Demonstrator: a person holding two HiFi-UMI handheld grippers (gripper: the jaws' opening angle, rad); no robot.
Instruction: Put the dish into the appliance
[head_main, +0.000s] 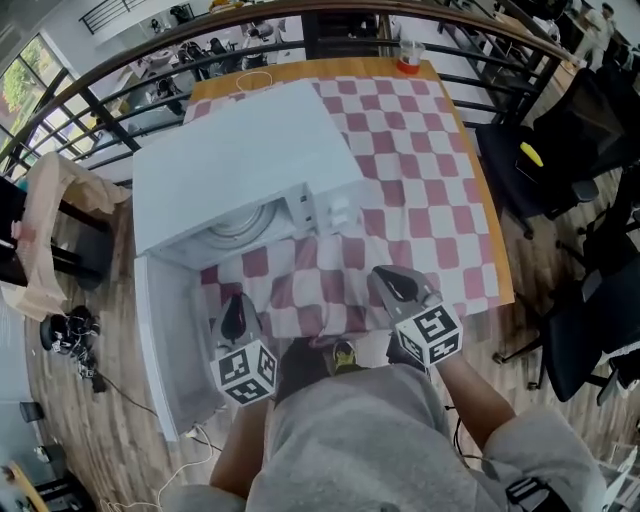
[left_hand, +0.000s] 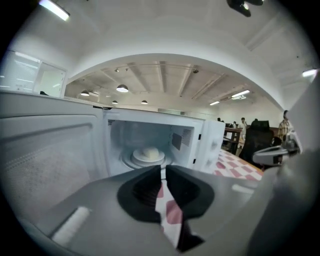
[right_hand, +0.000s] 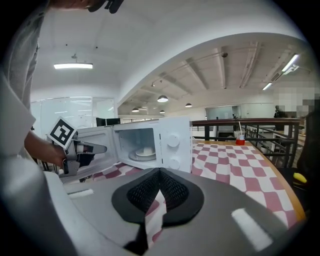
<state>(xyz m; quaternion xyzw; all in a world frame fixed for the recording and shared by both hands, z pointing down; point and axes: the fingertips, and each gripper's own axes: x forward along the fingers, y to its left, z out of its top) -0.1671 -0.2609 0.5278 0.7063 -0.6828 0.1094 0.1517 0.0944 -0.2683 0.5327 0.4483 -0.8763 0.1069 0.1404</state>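
The white microwave (head_main: 250, 170) stands on the checked tablecloth (head_main: 420, 170) with its door (head_main: 165, 330) swung fully open toward me. Inside, a white dish (left_hand: 148, 155) with a pale round piece of food rests on the turntable; it also shows in the right gripper view (right_hand: 145, 151). My left gripper (head_main: 237, 308) hovers in front of the cavity, above the open door, jaws together with nothing between them (left_hand: 163, 167). My right gripper (head_main: 393, 283) hangs over the table's near edge, to the right of the microwave, also shut and empty (right_hand: 160, 171).
A red cup (head_main: 408, 58) with a straw sits at the table's far edge. Black office chairs (head_main: 570, 130) stand to the right of the table. A curved railing (head_main: 120, 70) runs behind it. A draped chair (head_main: 50, 230) is at the left.
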